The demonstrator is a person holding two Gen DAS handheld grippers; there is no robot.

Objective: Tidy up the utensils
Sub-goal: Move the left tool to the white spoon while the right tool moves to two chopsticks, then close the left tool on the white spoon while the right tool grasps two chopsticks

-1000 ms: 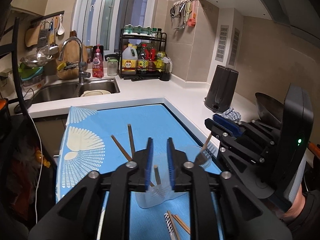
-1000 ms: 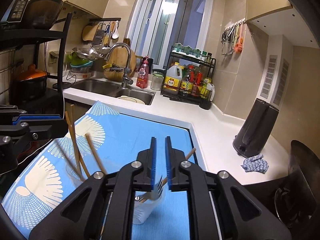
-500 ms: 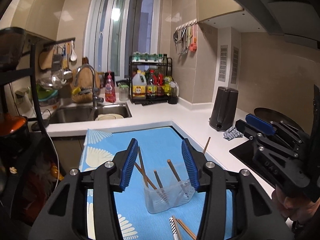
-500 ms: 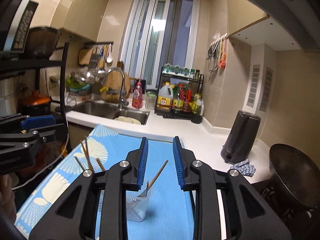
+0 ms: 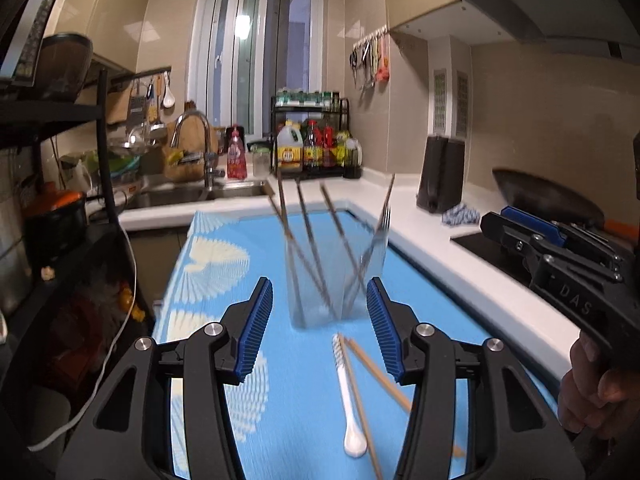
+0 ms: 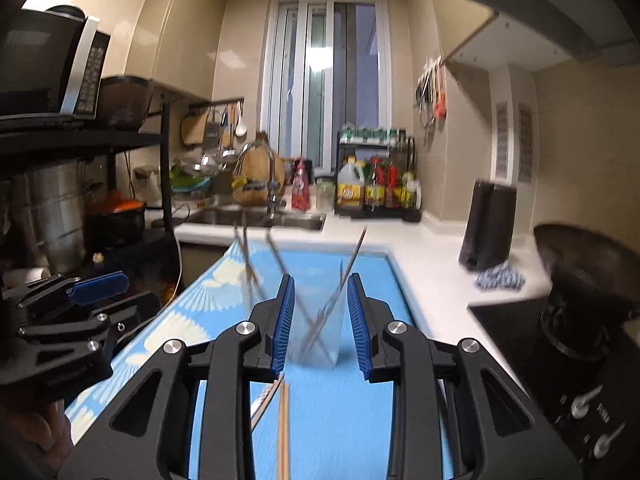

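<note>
The clear cup [image 5: 334, 280] stands upright on the blue mat [image 5: 224, 272] on the counter [image 5: 404, 208], loaded with several chopsticks [image 5: 304, 232] and a fork [image 5: 378, 232] that all lean outward past its rim, and that is where I judge the trouble lies: the cup looks light and top-heavy, so if I nudge a leaning handle or clip the wall while reaching in, it could tip and spill everything. What remains loose is a white spoon [image 5: 348, 396] and a pair of wooden chopsticks [image 5: 380, 376] lying flat on the mat just in front of the cup, crossing close together; pinching one thin stick flat off the cloth could drag its neighbour along or snag the mat and tug the cup with it. My left gripper [image 5: 320, 320] has its fingers spread wide, holding nothing and touching nothing, hovering above the mat with the cup framed between them. My right gripper [image 6: 320, 324] has its fingers parted more narrowly, also empty, with the cup seen in the gap beyond them and a chopstick lying below; I cannot tell how near it is to either.
</note>
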